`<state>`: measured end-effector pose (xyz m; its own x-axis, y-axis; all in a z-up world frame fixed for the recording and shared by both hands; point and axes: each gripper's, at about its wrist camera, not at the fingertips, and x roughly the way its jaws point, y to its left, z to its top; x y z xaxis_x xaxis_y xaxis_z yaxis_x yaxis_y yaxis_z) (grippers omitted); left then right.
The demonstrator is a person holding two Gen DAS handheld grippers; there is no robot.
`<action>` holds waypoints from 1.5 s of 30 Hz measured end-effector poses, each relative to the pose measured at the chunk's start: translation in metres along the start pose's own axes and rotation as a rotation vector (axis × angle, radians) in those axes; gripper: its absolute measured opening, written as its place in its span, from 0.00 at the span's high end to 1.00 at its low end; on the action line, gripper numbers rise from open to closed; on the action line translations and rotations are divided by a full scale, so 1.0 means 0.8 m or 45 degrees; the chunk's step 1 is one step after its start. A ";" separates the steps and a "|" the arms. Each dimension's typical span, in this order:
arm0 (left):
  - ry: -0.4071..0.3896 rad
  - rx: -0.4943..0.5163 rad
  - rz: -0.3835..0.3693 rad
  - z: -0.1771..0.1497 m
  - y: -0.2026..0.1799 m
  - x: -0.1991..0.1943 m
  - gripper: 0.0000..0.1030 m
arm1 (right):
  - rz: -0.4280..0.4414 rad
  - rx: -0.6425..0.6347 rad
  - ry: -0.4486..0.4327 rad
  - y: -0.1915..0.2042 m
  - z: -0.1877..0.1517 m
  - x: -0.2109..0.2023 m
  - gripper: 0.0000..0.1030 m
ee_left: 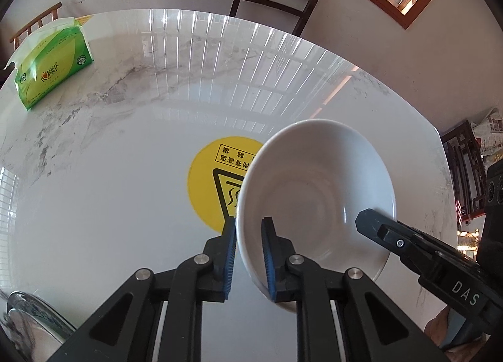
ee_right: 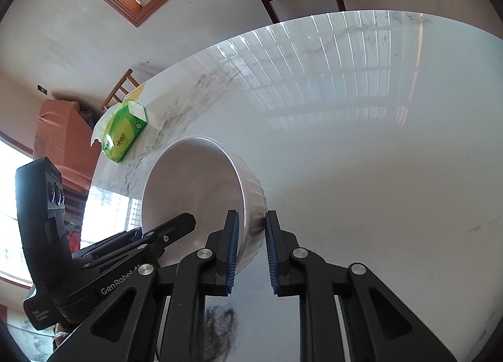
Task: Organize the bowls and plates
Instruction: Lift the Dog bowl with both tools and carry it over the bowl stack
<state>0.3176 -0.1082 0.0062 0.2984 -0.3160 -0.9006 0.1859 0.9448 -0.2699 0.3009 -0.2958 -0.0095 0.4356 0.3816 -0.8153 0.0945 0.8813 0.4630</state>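
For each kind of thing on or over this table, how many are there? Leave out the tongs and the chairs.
white bowl: 1
patterned dish, only partly in view at the picture's edge: 1
green tissue pack: 1
yellow sticker: 1
Total: 4

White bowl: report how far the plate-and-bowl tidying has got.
Done: nothing looks stacked yet. In hand: the white bowl is gripped on opposite sides of its rim by the left gripper and right gripper, tilted over the marble table. Left: setting it down, plus a patterned dish at the table's near edge.
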 end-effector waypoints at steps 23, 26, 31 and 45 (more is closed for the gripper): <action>-0.128 0.064 -0.008 -0.152 -0.023 -0.179 0.84 | 0.093 -0.095 -0.060 0.075 -0.135 -0.145 0.84; -0.119 0.061 -0.018 -0.176 -0.021 -0.190 0.84 | 0.092 -0.106 -0.061 0.078 -0.156 -0.153 0.84; -0.110 0.071 -0.010 -0.214 -0.020 -0.198 0.84 | 0.099 -0.103 -0.051 0.079 -0.189 -0.162 0.84; -0.073 0.068 -0.001 -0.277 -0.004 -0.186 0.84 | 0.074 -0.105 -0.017 0.077 -0.251 -0.150 0.84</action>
<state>0.0650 -0.0452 0.0657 0.3507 -0.3228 -0.8791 0.2356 0.9389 -0.2508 0.0751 -0.2311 0.0471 0.4499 0.4292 -0.7832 -0.0048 0.8781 0.4785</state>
